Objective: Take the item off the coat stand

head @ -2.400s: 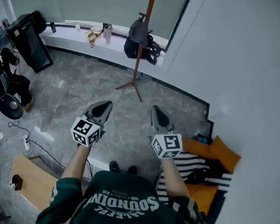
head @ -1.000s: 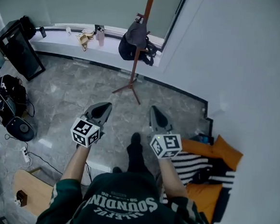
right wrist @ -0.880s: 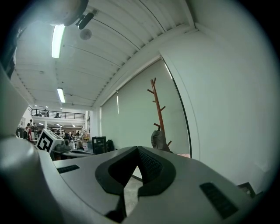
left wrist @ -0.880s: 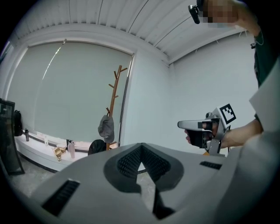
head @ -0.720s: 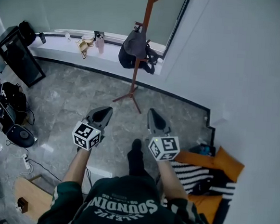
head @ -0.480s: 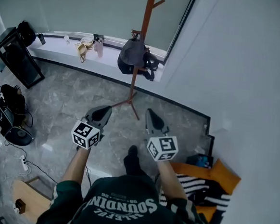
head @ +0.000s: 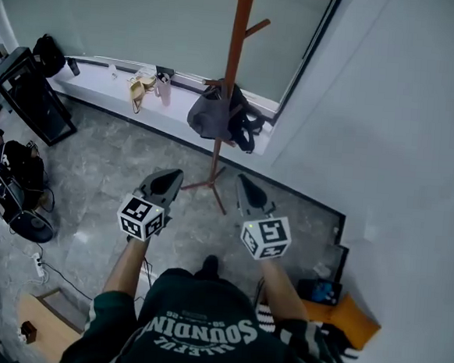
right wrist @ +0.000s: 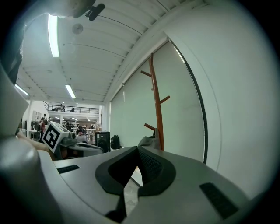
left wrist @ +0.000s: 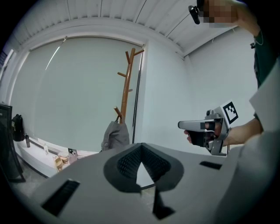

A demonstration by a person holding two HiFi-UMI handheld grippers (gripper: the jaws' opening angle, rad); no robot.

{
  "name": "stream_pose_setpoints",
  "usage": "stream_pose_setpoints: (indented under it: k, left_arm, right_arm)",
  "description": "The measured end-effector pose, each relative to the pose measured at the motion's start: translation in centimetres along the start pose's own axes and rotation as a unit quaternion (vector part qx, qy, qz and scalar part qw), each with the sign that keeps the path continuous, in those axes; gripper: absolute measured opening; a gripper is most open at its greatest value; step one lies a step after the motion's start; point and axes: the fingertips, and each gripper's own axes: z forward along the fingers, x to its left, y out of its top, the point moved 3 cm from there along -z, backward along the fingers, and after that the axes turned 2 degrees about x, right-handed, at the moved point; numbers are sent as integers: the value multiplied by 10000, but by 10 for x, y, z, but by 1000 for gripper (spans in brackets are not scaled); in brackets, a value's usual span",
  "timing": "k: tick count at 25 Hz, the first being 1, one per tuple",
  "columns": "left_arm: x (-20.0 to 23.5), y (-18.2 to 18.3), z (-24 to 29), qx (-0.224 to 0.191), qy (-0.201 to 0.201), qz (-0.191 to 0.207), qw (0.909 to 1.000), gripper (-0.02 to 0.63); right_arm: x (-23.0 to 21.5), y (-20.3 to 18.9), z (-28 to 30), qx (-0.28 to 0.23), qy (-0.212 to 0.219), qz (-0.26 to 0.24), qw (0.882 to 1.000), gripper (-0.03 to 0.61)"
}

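A brown wooden coat stand (head: 233, 60) rises by the window, its feet on the grey floor. A grey bag (head: 210, 114) hangs from one of its low pegs, over a dark bag behind it. My left gripper (head: 164, 181) and right gripper (head: 248, 188) are held side by side at waist height, well short of the stand, both shut with nothing in them. The left gripper view looks past its jaws (left wrist: 141, 151) at the stand (left wrist: 126, 87), the grey bag (left wrist: 115, 135) and the right gripper (left wrist: 181, 125). In the right gripper view the stand (right wrist: 155, 100) shows beyond the closed jaws (right wrist: 138, 153).
Small items lie on a white window sill (head: 102, 73) behind the stand. A black case (head: 31, 91) leans at the left, with dark bags and cables (head: 19, 184) on the floor. An orange cloth (head: 349, 319) and a phone (head: 318, 290) lie by the right wall.
The person has walked toward the coat stand, which now looks nearer and larger. Both grippers stay shut and keep their places in front of the body.
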Motion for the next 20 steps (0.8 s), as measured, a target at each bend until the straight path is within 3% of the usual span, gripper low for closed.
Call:
stream_pose_setpoints:
  k: [9,20]
  left_arm:
    - [36,18,33,5,65,320,9995,-2]
    - [65,22,55,8,-48,336,9994,-2]
  right_arm:
    - [-16,18,45,-145,19,-160,9998,-2]
    - [-29,14,68,5,-149,-134,9998,-1]
